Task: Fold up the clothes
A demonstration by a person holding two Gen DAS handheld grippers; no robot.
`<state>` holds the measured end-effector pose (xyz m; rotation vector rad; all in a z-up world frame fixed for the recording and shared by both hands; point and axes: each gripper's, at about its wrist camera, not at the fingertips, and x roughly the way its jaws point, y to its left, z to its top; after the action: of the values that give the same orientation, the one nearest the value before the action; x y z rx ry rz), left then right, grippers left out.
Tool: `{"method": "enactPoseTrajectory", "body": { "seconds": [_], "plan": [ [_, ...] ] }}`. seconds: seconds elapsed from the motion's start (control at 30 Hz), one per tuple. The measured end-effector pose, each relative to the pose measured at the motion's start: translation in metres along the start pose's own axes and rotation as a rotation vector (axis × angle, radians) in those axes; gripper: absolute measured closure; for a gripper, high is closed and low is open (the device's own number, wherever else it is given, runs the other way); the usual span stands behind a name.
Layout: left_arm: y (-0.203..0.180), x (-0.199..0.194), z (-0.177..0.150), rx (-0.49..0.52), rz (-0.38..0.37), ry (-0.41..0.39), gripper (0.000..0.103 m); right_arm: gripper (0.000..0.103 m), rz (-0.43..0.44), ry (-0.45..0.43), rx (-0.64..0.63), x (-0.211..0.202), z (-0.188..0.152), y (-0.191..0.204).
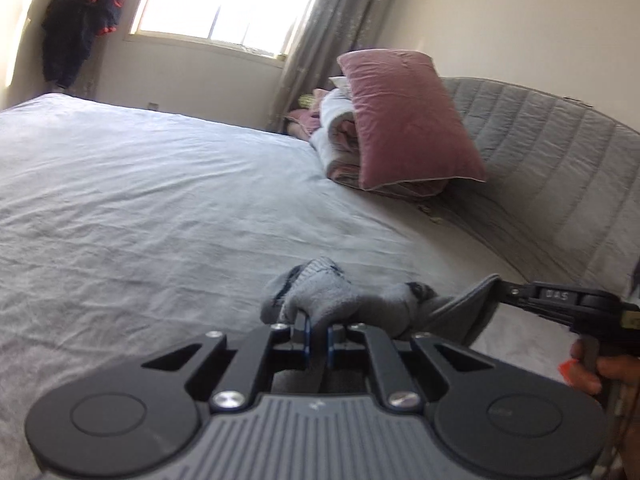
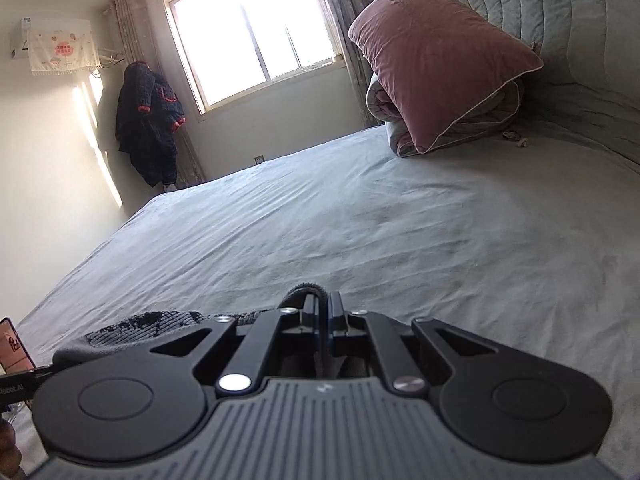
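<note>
A grey knitted garment (image 1: 320, 292) with a dark ribbed edge hangs bunched above the pale bed sheet (image 1: 160, 200). My left gripper (image 1: 316, 326) is shut on one bunched part of it. In the left wrist view my right gripper (image 1: 502, 282) comes in from the right, held by a hand (image 1: 596, 372), and is shut on a stretched corner of the same garment. In the right wrist view the right gripper (image 2: 322, 308) pinches a fold of the grey garment (image 2: 160, 324), whose ribbed fabric trails off to the left. The garment spans between both grippers.
A pink pillow (image 1: 404, 120) leans on a folded quilt (image 1: 336, 140) against the grey padded headboard (image 1: 560, 152). A dark jacket (image 2: 150, 128) hangs by the window (image 2: 256, 36). The bed sheet (image 2: 360, 220) stretches wide ahead. A phone screen (image 2: 14, 346) shows at the left edge.
</note>
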<state>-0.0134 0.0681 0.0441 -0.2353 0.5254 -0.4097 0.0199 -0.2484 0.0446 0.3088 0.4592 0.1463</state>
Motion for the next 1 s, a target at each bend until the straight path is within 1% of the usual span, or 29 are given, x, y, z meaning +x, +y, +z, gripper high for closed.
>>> {"method": "enactPoseTrajectory", "body": {
  "seconds": [0.17,0.33,0.43,0.6,0.8,0.87,0.9,1.0],
  "plan": [
    [0.0,-0.021,-0.012,-0.011,-0.079,0.046,0.096,0.098,0.024,0.007,-0.018,-0.024,-0.007,-0.011],
    [-0.005,-0.033,-0.029,-0.024,-0.17,0.111,0.096,0.098,0.026,0.013,-0.035,-0.045,-0.015,-0.022],
    [-0.015,-0.035,-0.042,-0.003,-0.227,0.149,0.096,0.098,0.021,0.039,-0.031,-0.051,-0.022,-0.03],
    [-0.033,-0.029,-0.061,0.059,-0.292,0.221,0.096,0.098,0.017,0.094,-0.032,-0.048,-0.03,-0.038],
    [-0.053,-0.006,-0.087,0.126,-0.302,0.347,0.096,0.095,0.026,0.144,-0.06,-0.042,-0.036,-0.036],
    [-0.059,0.002,-0.096,0.149,-0.3,0.389,0.096,0.093,0.028,0.153,-0.064,-0.039,-0.036,-0.034],
    [-0.062,0.005,-0.099,0.16,-0.299,0.405,0.095,0.091,0.029,0.155,-0.068,-0.038,-0.036,-0.032],
    [-0.066,0.011,-0.105,0.187,-0.299,0.441,0.093,0.09,0.034,0.162,-0.077,-0.035,-0.036,-0.03]
  ]
}}
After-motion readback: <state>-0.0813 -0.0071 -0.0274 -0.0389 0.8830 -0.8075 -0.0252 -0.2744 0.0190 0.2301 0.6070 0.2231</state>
